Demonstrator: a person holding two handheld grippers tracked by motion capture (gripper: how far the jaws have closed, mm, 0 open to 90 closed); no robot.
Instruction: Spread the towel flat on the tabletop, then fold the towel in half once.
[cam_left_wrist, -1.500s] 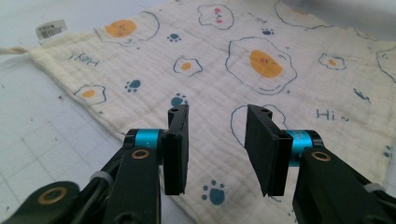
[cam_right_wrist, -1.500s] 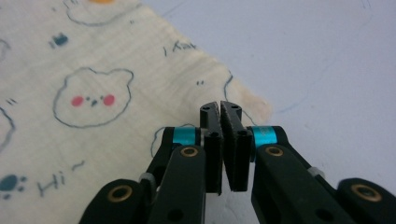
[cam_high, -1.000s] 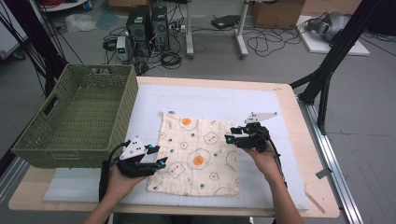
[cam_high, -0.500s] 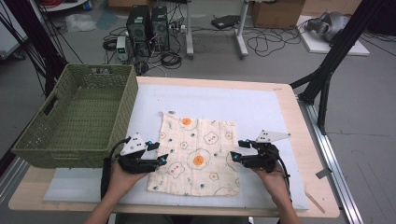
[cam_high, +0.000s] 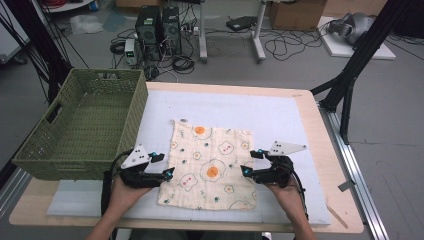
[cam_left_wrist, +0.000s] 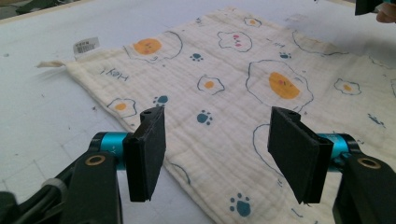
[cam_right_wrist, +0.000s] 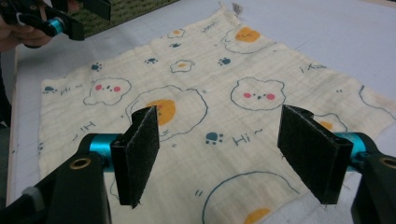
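A cream cloth (cam_high: 210, 165) printed with fried eggs, bears and paws lies flat on the white mat. My left gripper (cam_high: 166, 165) sits at the cloth's left edge near the front. Its jaws have just been opening, and they stand open over the fabric (cam_left_wrist: 224, 79) with nothing pinched. My right gripper (cam_high: 248, 163) is at the cloth's right edge. Its jaws have also just been opening and are apart above the cloth (cam_right_wrist: 201, 93), gripping nothing. In the right gripper view the left gripper (cam_right_wrist: 70, 18) shows at the far corner.
A green wicker basket (cam_high: 85, 125) stands at the table's left, close behind my left hand. The white mat (cam_high: 280, 120) covers most of the wooden table (cam_high: 320, 150). Computers and cables lie on the floor beyond the far edge.
The right gripper has come back toward the person along the cloth's right edge. Both pairs of jaws stand wider apart. The left hand has stayed in place.
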